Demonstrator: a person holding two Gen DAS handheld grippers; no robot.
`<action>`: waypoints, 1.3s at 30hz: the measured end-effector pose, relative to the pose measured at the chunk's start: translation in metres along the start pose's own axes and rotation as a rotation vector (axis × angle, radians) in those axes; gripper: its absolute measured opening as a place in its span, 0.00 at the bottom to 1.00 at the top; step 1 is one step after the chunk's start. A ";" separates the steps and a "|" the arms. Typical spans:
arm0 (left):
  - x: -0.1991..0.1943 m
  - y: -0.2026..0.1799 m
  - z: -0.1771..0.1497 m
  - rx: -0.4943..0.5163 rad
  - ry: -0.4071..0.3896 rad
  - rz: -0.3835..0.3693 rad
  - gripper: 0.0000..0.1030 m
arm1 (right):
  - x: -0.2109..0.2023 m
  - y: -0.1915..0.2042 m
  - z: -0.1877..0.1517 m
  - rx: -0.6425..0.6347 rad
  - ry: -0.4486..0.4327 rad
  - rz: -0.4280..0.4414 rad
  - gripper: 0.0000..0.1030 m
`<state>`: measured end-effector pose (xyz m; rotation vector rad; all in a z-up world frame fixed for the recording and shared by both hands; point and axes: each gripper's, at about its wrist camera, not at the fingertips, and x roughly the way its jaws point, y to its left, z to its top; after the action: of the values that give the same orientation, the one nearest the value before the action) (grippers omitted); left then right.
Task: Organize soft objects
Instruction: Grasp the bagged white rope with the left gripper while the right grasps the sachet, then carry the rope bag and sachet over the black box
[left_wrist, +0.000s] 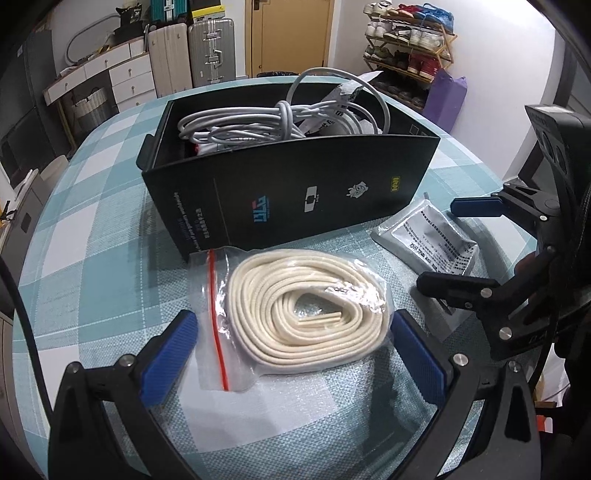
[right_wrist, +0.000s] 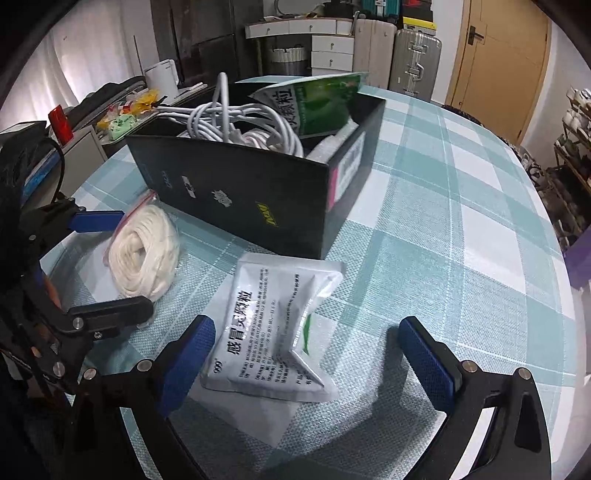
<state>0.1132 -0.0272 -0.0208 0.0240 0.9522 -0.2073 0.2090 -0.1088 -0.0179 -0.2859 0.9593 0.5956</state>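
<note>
A clear zip bag with a coiled cream cord (left_wrist: 306, 314) lies on the checked tablecloth in front of a black box (left_wrist: 295, 199). My left gripper (left_wrist: 291, 332) is open, its blue pads on either side of the bag. The bag also shows in the right wrist view (right_wrist: 144, 254), with the left gripper (right_wrist: 107, 258) around it. A silver-white medicine sachet (right_wrist: 273, 332) lies between the open pads of my right gripper (right_wrist: 306, 347). It shows in the left wrist view (left_wrist: 428, 236) beside the right gripper (left_wrist: 458, 243). The box (right_wrist: 243, 199) holds white cables (right_wrist: 240, 125) and a green sachet (right_wrist: 321, 103).
The round table (right_wrist: 461, 229) carries a teal and white checked cloth. Suitcases (left_wrist: 192, 55), white drawers (left_wrist: 125, 77) and a shoe rack (left_wrist: 410, 44) stand beyond it. A purple bag (left_wrist: 447, 96) stands by the rack.
</note>
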 end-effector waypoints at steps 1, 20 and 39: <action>0.000 -0.001 0.000 0.005 -0.001 -0.006 1.00 | 0.001 0.001 0.000 -0.005 0.000 0.005 0.96; -0.006 -0.008 0.001 0.050 -0.042 0.004 0.65 | -0.014 0.008 -0.004 -0.044 -0.075 0.065 0.35; -0.062 0.005 0.011 0.012 -0.218 0.013 0.61 | -0.057 0.012 -0.003 -0.051 -0.221 0.082 0.34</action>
<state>0.0884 -0.0137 0.0353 0.0185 0.7338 -0.1992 0.1758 -0.1206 0.0286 -0.2221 0.7463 0.7119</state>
